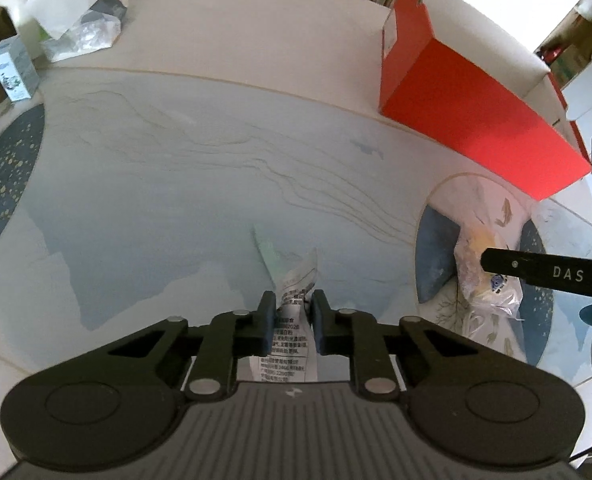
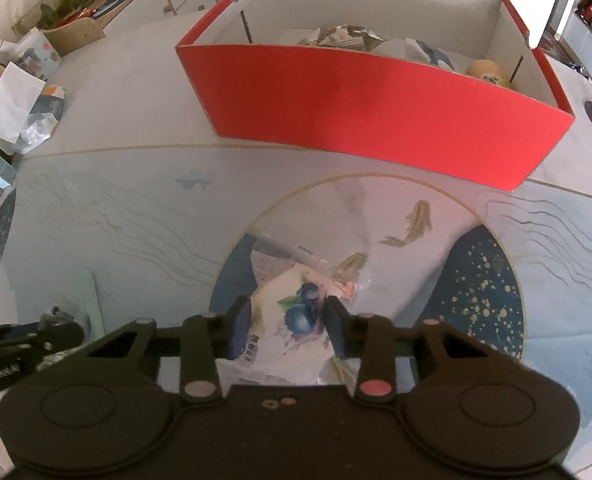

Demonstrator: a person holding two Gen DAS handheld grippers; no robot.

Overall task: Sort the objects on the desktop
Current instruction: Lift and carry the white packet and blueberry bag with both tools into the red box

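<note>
box relation first: red box [image 2: 375,120] sits straight ahead of the right gripper [image 2: 290,316] and slightly up-table, its long red wall running crosswise to the fingers, open top facing up. it already holds crumpled paper and a yellowish item. from the left gripper [image 1: 294,314] the same box [image 1: 475,120] lies forward and well off to the right, so the right hand is the nearer one.

right gripper: jaws partly closed, straddling a clear blueberry-print wrapper [image 2: 296,312]; pads look to touch its sides, but a firm pinch cannot be told. wrapper lies over the round fish-pattern mat [image 2: 475,280], long axis roughly along the fingers.

left gripper: clenched on a white printed sachet [image 1: 296,312], which stands up between the pads, long axis along the fingers.

judgement: next move for the right hand is forward and over the near wall; left hand needs a diagonal carry rightward.
</note>
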